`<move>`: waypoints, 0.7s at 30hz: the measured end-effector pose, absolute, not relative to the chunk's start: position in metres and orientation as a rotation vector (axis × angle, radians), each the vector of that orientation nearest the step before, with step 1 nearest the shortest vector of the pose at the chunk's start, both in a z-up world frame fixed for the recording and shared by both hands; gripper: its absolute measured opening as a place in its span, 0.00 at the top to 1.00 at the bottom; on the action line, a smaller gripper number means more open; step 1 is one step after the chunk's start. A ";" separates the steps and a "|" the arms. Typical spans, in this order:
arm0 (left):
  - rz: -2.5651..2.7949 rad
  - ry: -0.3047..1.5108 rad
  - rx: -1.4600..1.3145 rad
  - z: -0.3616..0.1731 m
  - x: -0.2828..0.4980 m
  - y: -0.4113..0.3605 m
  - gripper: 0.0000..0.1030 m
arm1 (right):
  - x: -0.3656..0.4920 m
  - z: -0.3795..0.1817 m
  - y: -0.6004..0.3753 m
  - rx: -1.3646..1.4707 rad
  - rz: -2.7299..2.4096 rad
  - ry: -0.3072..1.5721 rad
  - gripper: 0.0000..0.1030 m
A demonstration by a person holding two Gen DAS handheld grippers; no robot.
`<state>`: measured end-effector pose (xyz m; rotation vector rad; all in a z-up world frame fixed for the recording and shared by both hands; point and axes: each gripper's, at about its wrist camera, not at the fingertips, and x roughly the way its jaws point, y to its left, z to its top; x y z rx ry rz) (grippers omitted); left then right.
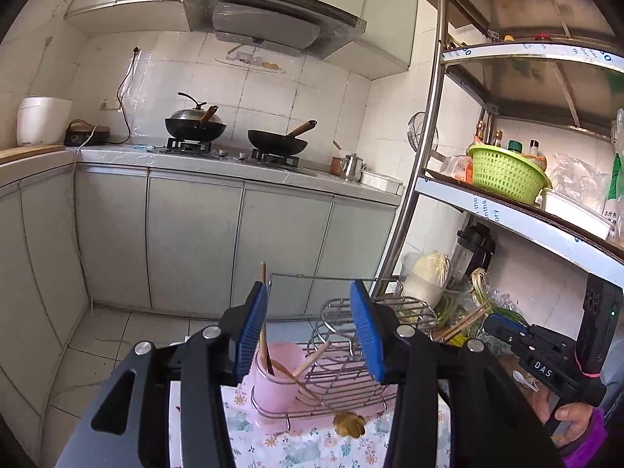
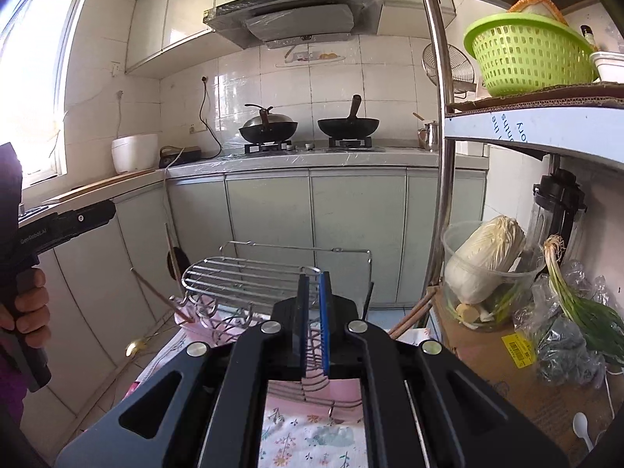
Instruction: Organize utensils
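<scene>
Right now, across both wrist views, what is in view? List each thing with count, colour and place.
wire rack: 1, silver, on the floral cloth
cup: 1, pink, in the rack's left end, holding utensils
chopsticks: a few, wooden, in the right gripper's closed fingers
white spoon: 1, on the cardboard box, right
woks: 2, black, on the stove; the left one has a lid
rice cooker: 1, white, left counter
basket: 1, green, on the metal shelf
cabbage: 1, pale, in a clear tub under the shelf
left gripper: blue pads, open, above the rack
right gripper: nearly shut
</scene>
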<state>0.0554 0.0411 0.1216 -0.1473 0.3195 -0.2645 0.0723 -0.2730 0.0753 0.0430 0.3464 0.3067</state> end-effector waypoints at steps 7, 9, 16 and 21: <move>-0.323 0.400 -0.123 0.086 0.010 0.036 0.58 | 0.039 0.058 -0.267 0.057 0.349 0.389 0.95; -0.371 0.457 -0.111 0.069 0.002 0.030 0.60 | 0.029 0.054 -0.268 0.064 0.353 0.389 0.95; -0.430 0.624 -0.059 0.014 0.027 -0.002 0.78 | 0.021 0.039 -0.269 0.066 0.347 0.434 0.95; -0.373 0.642 -0.119 0.010 0.065 -0.003 0.89 | 0.027 0.033 -0.267 0.061 0.342 0.449 0.95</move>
